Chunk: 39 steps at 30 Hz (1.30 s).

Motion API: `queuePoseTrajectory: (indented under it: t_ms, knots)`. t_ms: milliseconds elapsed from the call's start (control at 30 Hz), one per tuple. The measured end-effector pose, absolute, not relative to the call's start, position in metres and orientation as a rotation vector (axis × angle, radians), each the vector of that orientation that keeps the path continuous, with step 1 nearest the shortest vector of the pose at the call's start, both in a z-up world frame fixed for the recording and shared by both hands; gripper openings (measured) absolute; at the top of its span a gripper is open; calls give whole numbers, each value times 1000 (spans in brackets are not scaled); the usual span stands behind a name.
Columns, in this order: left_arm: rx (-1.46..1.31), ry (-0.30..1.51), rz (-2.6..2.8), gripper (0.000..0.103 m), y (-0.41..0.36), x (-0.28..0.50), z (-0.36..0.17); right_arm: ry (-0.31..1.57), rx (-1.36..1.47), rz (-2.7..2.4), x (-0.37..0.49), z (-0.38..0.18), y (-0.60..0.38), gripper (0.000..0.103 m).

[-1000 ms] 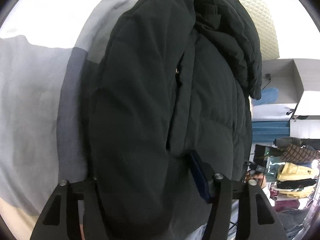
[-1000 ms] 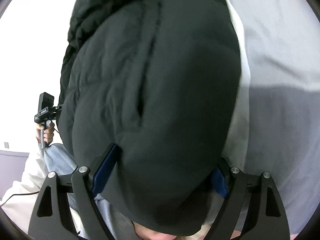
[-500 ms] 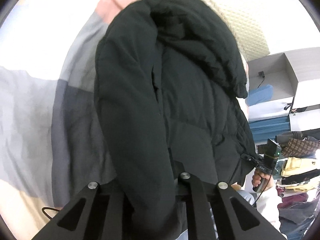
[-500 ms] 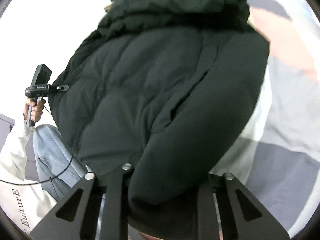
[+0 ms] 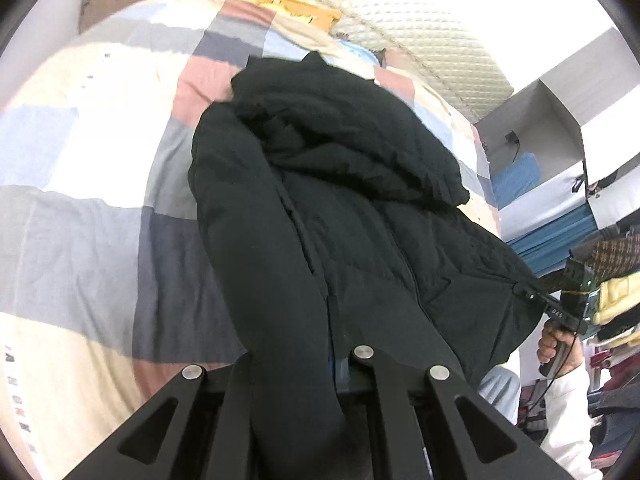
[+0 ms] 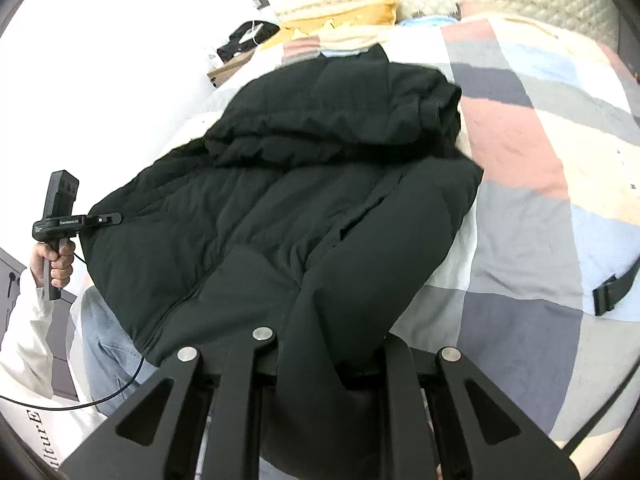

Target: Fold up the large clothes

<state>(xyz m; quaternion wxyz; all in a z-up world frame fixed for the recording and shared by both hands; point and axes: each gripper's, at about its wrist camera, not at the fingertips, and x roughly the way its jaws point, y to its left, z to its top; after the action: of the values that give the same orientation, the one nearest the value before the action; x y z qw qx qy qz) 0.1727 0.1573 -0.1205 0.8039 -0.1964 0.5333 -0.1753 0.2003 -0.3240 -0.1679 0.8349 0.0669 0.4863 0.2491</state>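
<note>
Over the patchwork bed (image 5: 80, 208), my left fingers (image 5: 240, 408) were clenched on the black padded jacket (image 5: 340, 208). My right fingers (image 6: 394, 400) were closing, its hem pinched between them.

A large black puffy quilted jacket (image 5: 352, 216) of matte fabric lies spread lengthwise over a bed. Its near hem edge is lifted off the bedding and bunched into thick folds at 6 o'clock in both wrist views. Its hood (image 6: 340, 108) is crumpled in a rumpled heap at the far end, toward 12 o'clock. A smooth padded sleeve (image 5: 264, 248) runs along the jacket's side from 11 o'clock down to 6 o'clock in the left wrist view. The quilted body (image 6: 224, 216) shows stitched horizontal channels and a front closure line running lengthwise.
</note>
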Motion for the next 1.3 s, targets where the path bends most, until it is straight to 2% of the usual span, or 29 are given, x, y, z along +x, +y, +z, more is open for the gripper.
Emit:
queuePoseTrajectory:
  t_ms: [933, 1300]
  knots:
    - [-284, 897, -415, 7, 134, 70, -32, 768, 360, 560, 132, -109, -376, 14]
    - [-315, 851, -353, 8, 153, 84, -23, 719, 560, 466, 167, -108, -397, 14]
